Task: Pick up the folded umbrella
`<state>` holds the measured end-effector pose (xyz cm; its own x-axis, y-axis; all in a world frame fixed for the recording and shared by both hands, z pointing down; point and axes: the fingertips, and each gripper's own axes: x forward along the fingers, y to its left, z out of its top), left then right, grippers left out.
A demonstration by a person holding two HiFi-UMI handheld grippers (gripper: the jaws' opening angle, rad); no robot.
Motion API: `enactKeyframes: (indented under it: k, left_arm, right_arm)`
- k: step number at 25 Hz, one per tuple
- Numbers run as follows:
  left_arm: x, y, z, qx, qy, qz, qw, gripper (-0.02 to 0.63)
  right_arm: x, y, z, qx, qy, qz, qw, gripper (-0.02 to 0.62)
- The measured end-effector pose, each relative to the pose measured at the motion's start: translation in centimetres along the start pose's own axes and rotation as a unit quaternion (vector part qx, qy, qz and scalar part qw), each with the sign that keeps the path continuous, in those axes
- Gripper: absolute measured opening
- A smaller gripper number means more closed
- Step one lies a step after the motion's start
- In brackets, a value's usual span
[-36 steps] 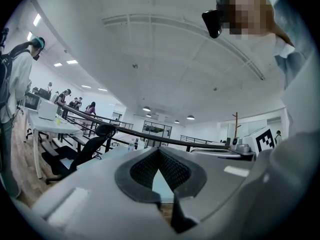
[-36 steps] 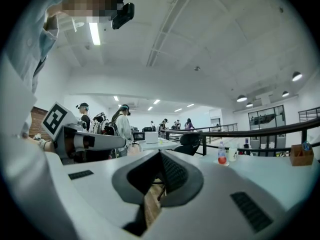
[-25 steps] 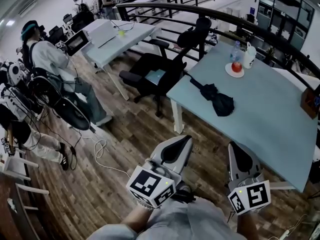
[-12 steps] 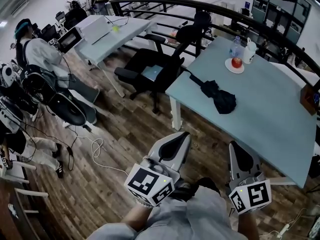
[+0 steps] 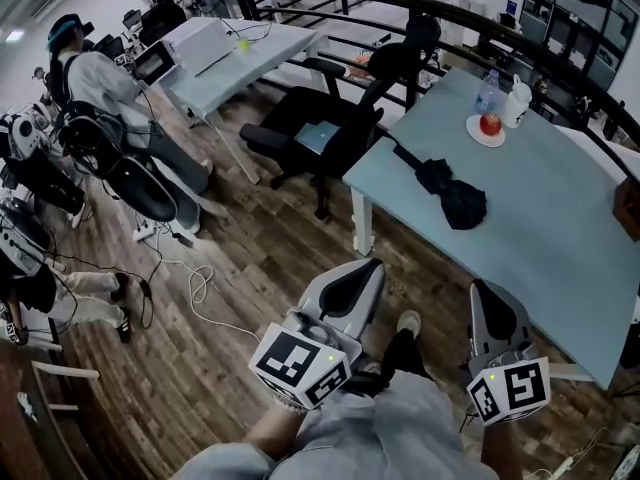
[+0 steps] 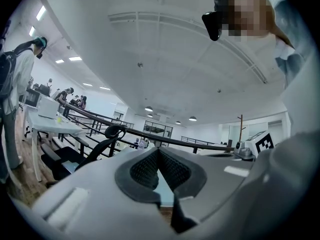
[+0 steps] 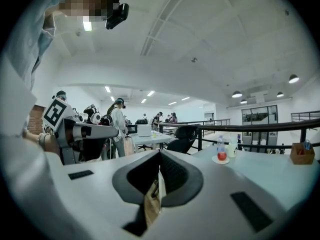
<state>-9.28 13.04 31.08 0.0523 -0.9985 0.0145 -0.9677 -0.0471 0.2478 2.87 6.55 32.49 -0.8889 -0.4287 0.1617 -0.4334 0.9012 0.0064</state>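
Shifted slightly right in the head view, the tabletop point(image 5: 560, 258) carries the umbrella point(image 5: 455, 193), unmoved near its left edge. Left tool point(image 5: 366, 268) and right tool point(image 5: 484, 290), both closed and empty, hang short of it, a shoe point(image 5: 408, 321) newly between them.

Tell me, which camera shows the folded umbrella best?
The head view. It looks down on the umbrella, lying whole and black on the pale table. Neither gripper view shows it: each looks level across the room, with its own jaws filling the lower part of the picture.
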Motion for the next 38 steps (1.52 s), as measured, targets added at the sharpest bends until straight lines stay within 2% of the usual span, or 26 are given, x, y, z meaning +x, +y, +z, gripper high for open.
enactKeyframes:
  k: [12, 29, 38]
  left_arm:
    - [4.3, 2.7, 0.1, -0.003, 0.004, 0.023, 0.9997, 0.005]
    - [15.4, 5.6, 1.6, -0.001, 0.013, 0.048, 0.9988, 0.005]
    - [22.0, 4.6, 2.0, 0.018, 0.022, 0.027, 0.9992, 0.005]
  right_arm:
    - [5.1, -3.3, 0.7, 0.001, -0.004, 0.024, 1.000, -0.002]
    - [12.6, -13.6, 2.2, 0.014, -0.002, 0.038, 0.999, -0.002]
    - [14.5, -19.3, 2.9, 0.019, -0.013, 0.033, 0.999, -0.001]
